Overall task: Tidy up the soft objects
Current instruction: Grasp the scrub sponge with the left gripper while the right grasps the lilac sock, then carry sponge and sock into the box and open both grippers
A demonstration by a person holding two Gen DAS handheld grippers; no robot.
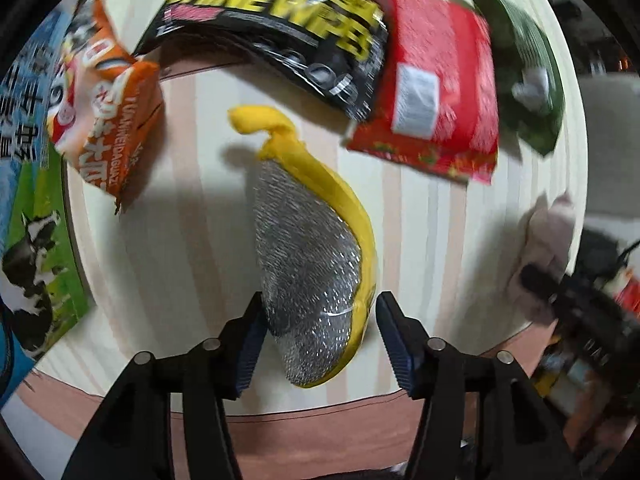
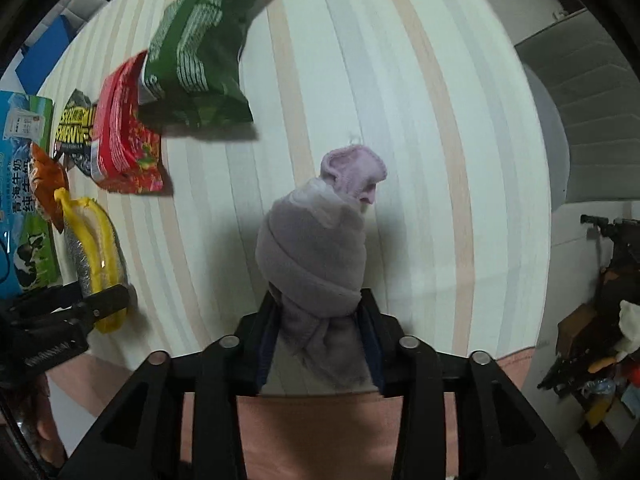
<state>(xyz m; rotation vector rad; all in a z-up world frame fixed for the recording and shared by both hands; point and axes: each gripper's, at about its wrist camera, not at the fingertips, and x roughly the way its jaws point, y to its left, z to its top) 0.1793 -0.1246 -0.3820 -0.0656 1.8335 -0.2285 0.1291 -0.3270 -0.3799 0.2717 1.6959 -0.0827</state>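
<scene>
A yellow-and-silver scrubbing pad (image 1: pixel 308 248) lies on the striped table, pointing away from me. My left gripper (image 1: pixel 320 316) straddles its near end. The left pad touches the silver mesh, while the right pad stands a little off the yellow rim, so the jaws are open. A rolled grey and lilac sock bundle (image 2: pixel 312 248) rests on the table with its near end pinched between the pads of my right gripper (image 2: pixel 320 336). In the left wrist view that bundle (image 1: pixel 548 232) shows blurred at the right edge. The scrubbing pad (image 2: pixel 92 248) and left gripper (image 2: pixel 100 304) appear at the right view's left.
Packets lie in a row beyond the pad: an orange snack bag (image 1: pixel 108 108), black-and-yellow shoe wipes (image 1: pixel 280 20), a red packet (image 1: pixel 436 92) and a green packet (image 1: pixel 524 64). A blue-green milk box (image 1: pixel 32 200) stands at the left. The table's near edge (image 1: pixel 320 404) runs under both grippers.
</scene>
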